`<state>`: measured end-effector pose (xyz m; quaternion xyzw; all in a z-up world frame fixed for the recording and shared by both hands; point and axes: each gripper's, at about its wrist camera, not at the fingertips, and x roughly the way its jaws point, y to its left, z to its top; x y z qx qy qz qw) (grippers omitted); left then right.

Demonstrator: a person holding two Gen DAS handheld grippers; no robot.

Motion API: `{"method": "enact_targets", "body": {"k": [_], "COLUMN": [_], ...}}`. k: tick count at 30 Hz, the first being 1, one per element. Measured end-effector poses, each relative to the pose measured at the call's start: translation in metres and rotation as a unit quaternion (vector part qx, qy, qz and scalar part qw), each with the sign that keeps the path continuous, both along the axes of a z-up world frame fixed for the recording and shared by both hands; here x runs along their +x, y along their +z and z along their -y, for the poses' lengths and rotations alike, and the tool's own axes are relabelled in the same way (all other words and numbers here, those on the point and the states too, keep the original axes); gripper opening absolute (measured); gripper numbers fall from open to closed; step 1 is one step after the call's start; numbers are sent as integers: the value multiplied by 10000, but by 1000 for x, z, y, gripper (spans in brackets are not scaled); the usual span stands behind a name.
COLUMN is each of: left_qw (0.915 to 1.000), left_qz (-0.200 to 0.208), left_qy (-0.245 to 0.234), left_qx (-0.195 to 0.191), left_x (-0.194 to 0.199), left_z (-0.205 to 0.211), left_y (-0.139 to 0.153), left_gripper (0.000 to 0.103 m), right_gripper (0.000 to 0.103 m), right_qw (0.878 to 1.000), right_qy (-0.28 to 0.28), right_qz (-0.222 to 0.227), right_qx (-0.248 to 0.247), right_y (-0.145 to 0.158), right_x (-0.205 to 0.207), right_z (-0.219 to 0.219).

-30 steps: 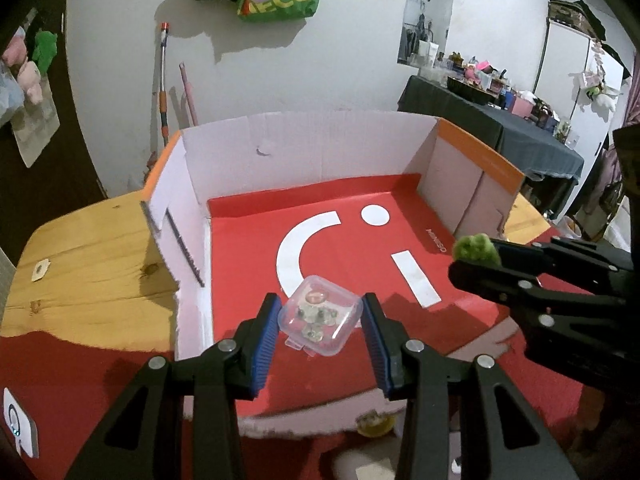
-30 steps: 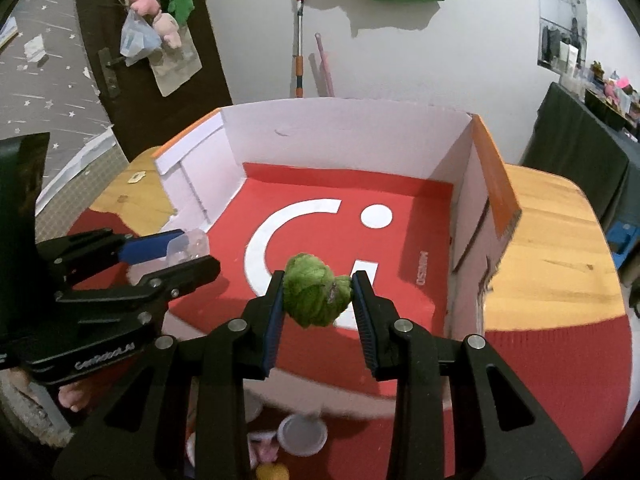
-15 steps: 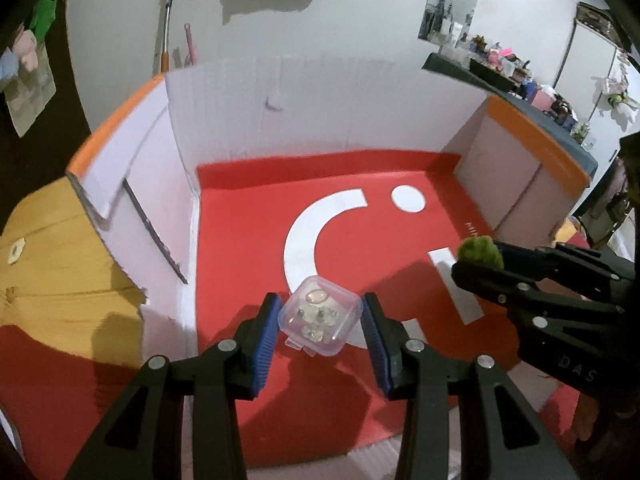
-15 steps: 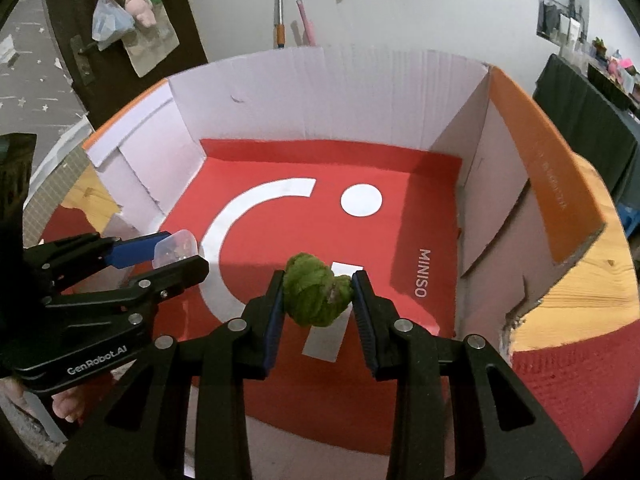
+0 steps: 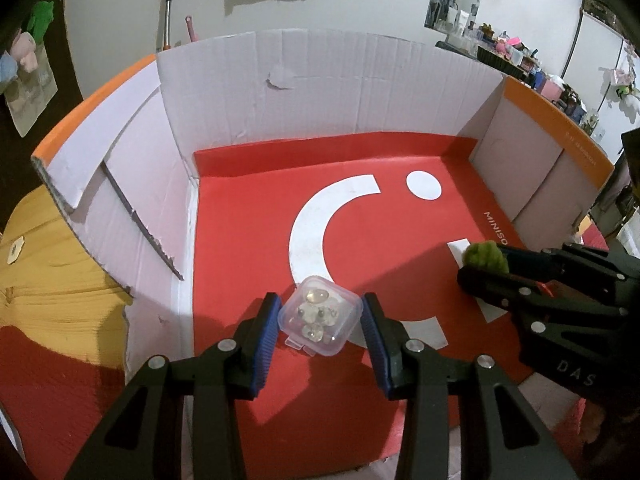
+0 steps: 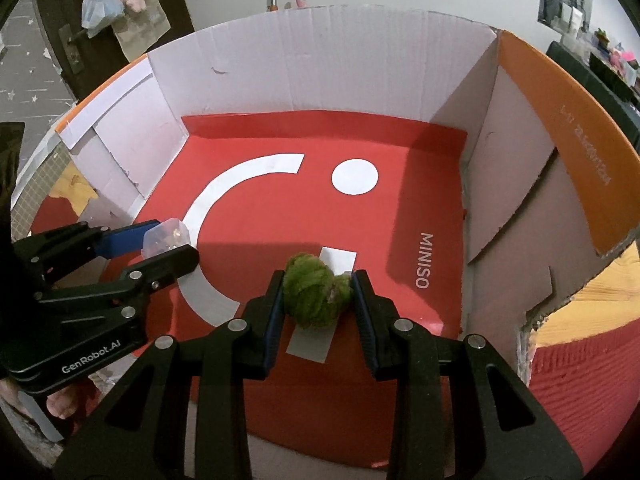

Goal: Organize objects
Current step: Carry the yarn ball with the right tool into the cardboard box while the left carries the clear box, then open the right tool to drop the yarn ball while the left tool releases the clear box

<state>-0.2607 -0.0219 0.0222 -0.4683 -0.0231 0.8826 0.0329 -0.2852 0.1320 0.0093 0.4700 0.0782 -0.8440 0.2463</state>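
My left gripper [image 5: 320, 316] is shut on a small clear plastic box [image 5: 321, 314] with pale beads inside, held over the near part of the cardboard box's red floor [image 5: 248, 240]. It also shows in the right wrist view [image 6: 168, 238]. My right gripper [image 6: 318, 296] is shut on a fuzzy green ball [image 6: 316, 296], held over the floor to the right of the left gripper. The ball also shows in the left wrist view [image 5: 486, 257]. The cardboard box [image 6: 360, 60] has white inner walls and orange flaps.
The box stands on a wooden table [image 5: 44, 272] with a red cloth [image 6: 580, 392]. A white wall, broom handles [image 5: 168, 12] and a dark cluttered table [image 5: 520, 60] lie beyond the box.
Both grippers have moved forward and down into the cardboard box, each still holding its object. The box walls now fill more of both views.
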Motion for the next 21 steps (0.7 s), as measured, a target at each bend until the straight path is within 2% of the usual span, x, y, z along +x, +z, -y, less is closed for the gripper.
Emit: {"method": "enact_targets", "body": {"k": [16, 18, 20, 21], "left_qw": [10000, 10000, 10000, 10000], "left_qz": [-17, -22, -37, -43], "left_qy": [-5, -9, -10, -13], "left_qx": [-36, -30, -19, -10], "left_x": [-1, -2, -1, 0], "left_z": [0, 0, 0, 0], "left_y": [-1, -1, 0, 0], "left_gripper": [43, 43, 43, 43], "right_gripper": [33, 37, 52, 55], "right_qw": [9999, 9999, 9998, 9998], "right_qy": [4, 30, 62, 91], "right_qz": [36, 51, 55, 44], "right_qx": [-107, -142, -173, -168], "right_y": [1, 2, 4, 5], "right_x": [-1, -1, 1, 2], "right_z": [-4, -4, -4, -3]}}
